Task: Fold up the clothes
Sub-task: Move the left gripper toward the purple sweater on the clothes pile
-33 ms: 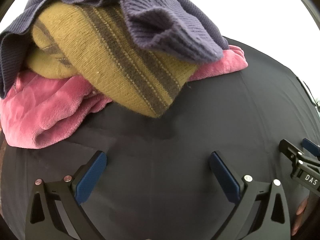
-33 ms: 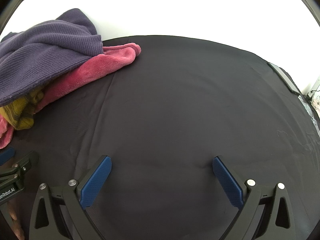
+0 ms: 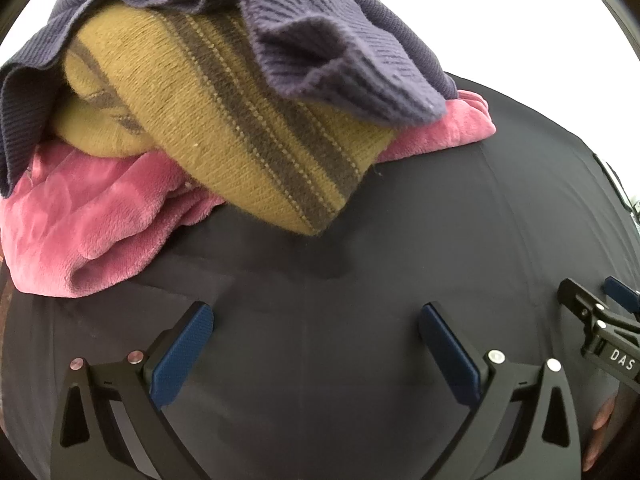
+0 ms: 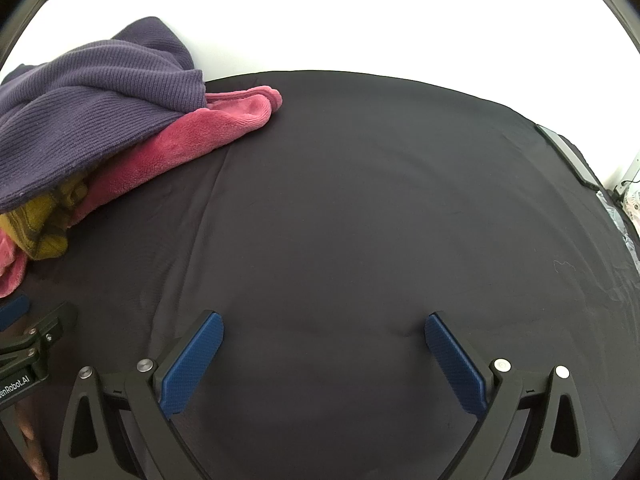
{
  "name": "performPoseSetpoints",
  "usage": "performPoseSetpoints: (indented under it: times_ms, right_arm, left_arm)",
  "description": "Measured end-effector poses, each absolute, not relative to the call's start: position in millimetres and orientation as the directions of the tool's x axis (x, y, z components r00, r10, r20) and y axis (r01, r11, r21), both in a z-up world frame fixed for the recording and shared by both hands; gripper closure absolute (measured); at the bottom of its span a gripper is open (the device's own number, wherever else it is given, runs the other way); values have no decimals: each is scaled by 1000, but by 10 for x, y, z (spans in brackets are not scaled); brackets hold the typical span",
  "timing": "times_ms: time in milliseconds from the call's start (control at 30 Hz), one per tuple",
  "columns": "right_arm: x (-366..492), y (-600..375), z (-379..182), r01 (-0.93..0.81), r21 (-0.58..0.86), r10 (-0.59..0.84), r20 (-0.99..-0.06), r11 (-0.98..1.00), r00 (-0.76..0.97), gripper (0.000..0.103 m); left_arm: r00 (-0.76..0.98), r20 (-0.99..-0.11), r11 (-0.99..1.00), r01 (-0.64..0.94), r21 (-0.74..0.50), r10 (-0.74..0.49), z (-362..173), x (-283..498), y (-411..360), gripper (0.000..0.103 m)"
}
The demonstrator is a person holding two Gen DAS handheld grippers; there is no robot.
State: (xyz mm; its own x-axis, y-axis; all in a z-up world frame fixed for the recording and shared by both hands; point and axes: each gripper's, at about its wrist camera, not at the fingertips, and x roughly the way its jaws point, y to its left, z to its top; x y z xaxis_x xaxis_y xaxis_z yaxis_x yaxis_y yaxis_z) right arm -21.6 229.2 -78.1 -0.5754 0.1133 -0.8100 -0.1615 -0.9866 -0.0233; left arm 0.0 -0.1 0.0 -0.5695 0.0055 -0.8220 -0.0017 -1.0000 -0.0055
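Both grippers spread and empty over the black cloth (image 4: pixel 380 200), the clothes pile at upper left.

The purple knit (image 3: pixel 340 40) tops 3 heaped garments, so lifting it first by its ribbed edge looks wisest; the left gripper (image 3: pixel 316 316) hangs just below the pile, the right gripper (image 4: pixel 324 324) well apart. The striped mustard knit (image 3: pixel 248 136) and pink fleece (image 3: pixel 100 216) hide their shapes.
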Motion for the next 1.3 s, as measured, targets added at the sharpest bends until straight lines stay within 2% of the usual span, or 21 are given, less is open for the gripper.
performPoseSetpoints:
  times_ms: [900, 1033, 1200, 1233, 1300]
  right_arm:
    - [-183, 2285, -756, -158, -22, 110, -810, -987, -577, 0]
    - [-168, 2368, -750, -160, 29, 73, -796, -987, -600, 0]
    - [59, 2543, -455, -211, 102, 87, -678, -972, -730, 0]
    - [139, 2557, -359, -221, 108, 103, -636, -969, -764, 0]
    - [404, 2528, -92, -248, 93, 172, -492, -964, -853, 0]
  left_arm:
    - [-568, -823, -1000, 0, -10, 8, -22, -16, -68, 0]
    - [-568, -823, -1000, 1, -9, 7, -16, -29, -65, 0]
    - [-568, -823, -1000, 3, -8, 5, -16, -28, -40, 0]
    - [-568, -823, -1000, 3, -8, 5, -25, -34, -28, 0]
    - [-568, -823, -1000, 5, -8, 4, -86, -6, 43, 0]
